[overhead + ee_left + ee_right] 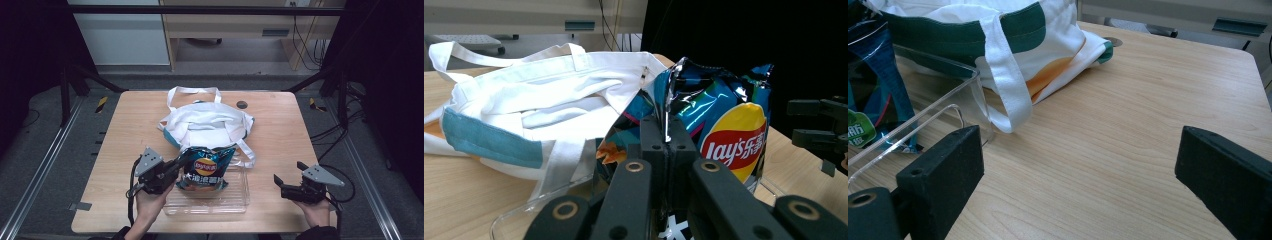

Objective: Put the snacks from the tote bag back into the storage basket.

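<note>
Printed on the chip bag [724, 125], on its yellow-and-red roundel: "Lay's" in white, followed by Chinese characters. More white Chinese characters lower down, too blurred to read.

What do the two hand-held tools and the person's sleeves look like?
Both the left tool and the right tool are black, with two blocky jaws and round pivot holes. Each carries a grey three-cornered plate on top and trails a black cable. The person's sleeves are dark.

left hand-held gripper [667, 137]: clamped on chip bag [724, 125] edge | white tote bag [534, 105] just behind | clear tray [511, 222] beneath
</note>
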`<state>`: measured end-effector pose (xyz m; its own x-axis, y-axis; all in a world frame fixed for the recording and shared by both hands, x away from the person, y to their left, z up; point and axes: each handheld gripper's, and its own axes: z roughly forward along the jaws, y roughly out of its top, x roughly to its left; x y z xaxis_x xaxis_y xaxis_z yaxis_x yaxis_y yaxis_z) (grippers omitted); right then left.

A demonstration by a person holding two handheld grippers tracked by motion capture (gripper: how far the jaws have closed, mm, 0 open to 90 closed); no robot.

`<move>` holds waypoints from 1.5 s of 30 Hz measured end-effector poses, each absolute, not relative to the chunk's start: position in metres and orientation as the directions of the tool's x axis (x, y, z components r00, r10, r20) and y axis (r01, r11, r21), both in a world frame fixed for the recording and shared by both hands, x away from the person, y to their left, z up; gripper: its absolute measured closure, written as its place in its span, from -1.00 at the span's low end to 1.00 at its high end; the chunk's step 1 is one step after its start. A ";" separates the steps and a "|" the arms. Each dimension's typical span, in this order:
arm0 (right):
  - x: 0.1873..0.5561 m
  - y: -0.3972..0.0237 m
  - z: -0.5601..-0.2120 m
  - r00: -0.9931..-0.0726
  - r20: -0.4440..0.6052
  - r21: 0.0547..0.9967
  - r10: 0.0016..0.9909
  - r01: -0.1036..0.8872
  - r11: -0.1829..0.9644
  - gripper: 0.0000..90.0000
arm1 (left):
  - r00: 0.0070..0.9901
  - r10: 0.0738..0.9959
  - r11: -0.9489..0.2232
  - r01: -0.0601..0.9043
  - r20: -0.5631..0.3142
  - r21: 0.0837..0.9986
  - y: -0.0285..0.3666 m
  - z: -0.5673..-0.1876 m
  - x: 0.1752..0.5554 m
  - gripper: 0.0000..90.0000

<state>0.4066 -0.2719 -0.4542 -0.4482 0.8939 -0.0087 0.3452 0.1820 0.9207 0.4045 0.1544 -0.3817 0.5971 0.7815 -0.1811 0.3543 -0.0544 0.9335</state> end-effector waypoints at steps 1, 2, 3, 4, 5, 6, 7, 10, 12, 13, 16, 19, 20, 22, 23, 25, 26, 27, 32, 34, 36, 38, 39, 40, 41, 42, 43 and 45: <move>0.406 -0.272 -0.454 -0.448 -0.008 0.921 0.894 0.346 0.181 -0.87 | 0.596 0.782 -0.053 0.353 -0.181 0.934 0.154 -0.382 0.403 0.97; 0.407 -0.272 -0.454 -0.448 -0.009 0.921 0.894 0.344 0.182 -0.87 | 0.595 0.782 -0.051 0.354 -0.183 0.934 0.154 -0.382 0.400 0.97; 0.407 -0.272 -0.454 -0.448 -0.010 0.922 0.894 0.342 0.182 -0.87 | 0.596 0.782 -0.051 0.357 -0.185 0.933 0.154 -0.382 0.398 0.97; 0.406 -0.272 -0.454 -0.448 -0.010 0.922 0.894 0.342 0.181 -0.87 | 0.597 0.780 -0.050 0.359 -0.187 0.932 0.154 -0.382 0.396 0.97; 0.406 -0.272 -0.454 -0.447 -0.010 0.922 0.894 0.342 0.181 -0.87 | 0.596 0.780 -0.050 0.361 -0.189 0.931 0.154 -0.382 0.394 0.97; 0.407 -0.272 -0.454 -0.447 -0.009 0.922 0.895 0.342 0.181 -0.87 | 0.595 0.782 -0.053 0.363 -0.187 0.930 0.154 -0.382 0.393 0.97; 0.407 -0.272 -0.454 -0.447 -0.009 0.922 0.894 0.343 0.181 -0.87 | 0.591 0.784 -0.055 0.366 -0.187 0.929 0.155 -0.382 0.393 0.97; 0.407 -0.272 -0.454 -0.449 -0.007 0.921 0.894 0.346 0.181 -0.87 | 0.582 0.786 -0.039 0.383 -0.209 0.923 0.158 -0.384 0.396 0.97; 0.407 -0.272 -0.454 -0.449 -0.007 0.921 0.894 0.345 0.181 -0.87 | 0.576 0.788 -0.032 0.394 -0.219 0.918 0.160 -0.385 0.400 0.96; 0.407 -0.272 -0.454 -0.448 -0.008 0.921 0.894 0.345 0.181 -0.87 | 0.575 0.787 -0.028 0.395 -0.223 0.918 0.161 -0.386 0.401 0.94; 0.407 -0.271 -0.454 -0.447 -0.006 0.920 0.894 0.349 0.181 -0.87 | 0.579 0.788 -0.038 0.386 -0.210 0.922 0.163 -0.387 0.407 0.91; 0.407 -0.271 -0.455 -0.448 -0.010 0.919 0.894 0.347 0.184 -0.87 | 0.579 0.792 -0.046 0.374 -0.195 0.926 0.162 -0.388 0.411 0.89; 0.407 -0.271 -0.455 -0.448 -0.011 0.920 0.894 0.347 0.185 -0.87 | 0.579 0.793 -0.048 0.371 -0.190 0.927 0.161 -0.388 0.413 0.88; 0.407 -0.271 -0.455 -0.448 -0.008 0.919 0.894 0.348 0.183 -0.87 | 0.578 0.795 -0.051 0.365 -0.184 0.930 0.160 -0.389 0.415 0.85; 0.407 -0.271 -0.455 -0.448 -0.008 0.920 0.894 0.348 0.183 -0.87 | 0.578 0.796 -0.051 0.363 -0.182 0.930 0.160 -0.389 0.416 0.84; 0.407 -0.271 -0.455 -0.448 -0.008 0.920 0.894 0.348 0.183 -0.87 | 0.576 0.796 -0.048 0.363 -0.184 0.931 0.161 -0.390 0.418 0.80; 0.407 -0.271 -0.455 -0.448 -0.005 0.919 0.894 0.350 0.181 -0.87 | 0.577 0.796 -0.048 0.363 -0.185 0.930 0.161 -0.390 0.419 0.78; 0.407 -0.271 -0.455 -0.448 -0.006 0.920 0.894 0.349 0.181 -0.87 | 0.576 0.797 -0.049 0.362 -0.182 0.931 0.162 -0.390 0.419 0.74; 0.407 -0.271 -0.454 -0.448 -0.007 0.921 0.894 0.346 0.181 -0.87 | 0.595 0.785 -0.068 0.360 -0.173 0.930 0.160 -0.392 0.420 0.30; 0.407 -0.271 -0.454 -0.450 -0.006 0.921 0.893 0.346 0.181 -0.87 | 0.601 0.785 -0.084 0.349 -0.154 0.933 0.160 -0.391 0.419 0.15; 0.407 -0.271 -0.454 -0.451 -0.007 0.921 0.893 0.345 0.181 -0.87 | 0.610 0.779 -0.093 0.345 -0.148 0.934 0.161 -0.390 0.417 0.07; 0.407 -0.271 -0.454 -0.451 -0.007 0.921 0.893 0.345 0.181 -0.87 | 0.613 0.778 -0.103 0.341 -0.139 0.934 0.162 -0.388 0.416 0.01; 0.407 -0.271 -0.454 -0.451 -0.007 0.921 0.893 0.345 0.181 -0.87 | 0.612 0.779 -0.108 0.342 -0.135 0.933 0.162 -0.388 0.415 -0.03; 0.406 -0.271 -0.454 -0.450 -0.006 0.921 0.893 0.344 0.180 -0.87 | 0.611 0.781 -0.114 0.339 -0.126 0.934 0.162 -0.387 0.415 -0.07; 0.406 -0.271 -0.454 -0.450 -0.005 0.922 0.893 0.345 0.179 -0.87 | 0.611 0.782 -0.122 0.338 -0.119 0.933 0.163 -0.386 0.414 -0.10; 0.406 -0.271 -0.454 -0.451 -0.007 0.922 0.893 0.343 0.180 -0.87 | 0.609 0.785 -0.127 0.336 -0.113 0.933 0.164 -0.386 0.412 -0.15; 0.406 -0.271 -0.454 -0.450 -0.005 0.922 0.893 0.343 0.178 -0.87 | 0.608 0.787 -0.130 0.333 -0.107 0.934 0.165 -0.385 0.411 -0.17; 0.406 -0.271 -0.453 -0.450 -0.004 0.924 0.893 0.340 0.176 -0.87 | 0.613 0.784 -0.143 0.336 -0.101 0.931 0.168 -0.384 0.409 -0.23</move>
<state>0.4059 -0.2714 -0.4534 -0.4500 0.8930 -0.0045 0.3405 0.1762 0.9236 0.4086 0.1684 -0.3840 0.6129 0.7838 -0.1006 0.3357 -0.1430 0.9310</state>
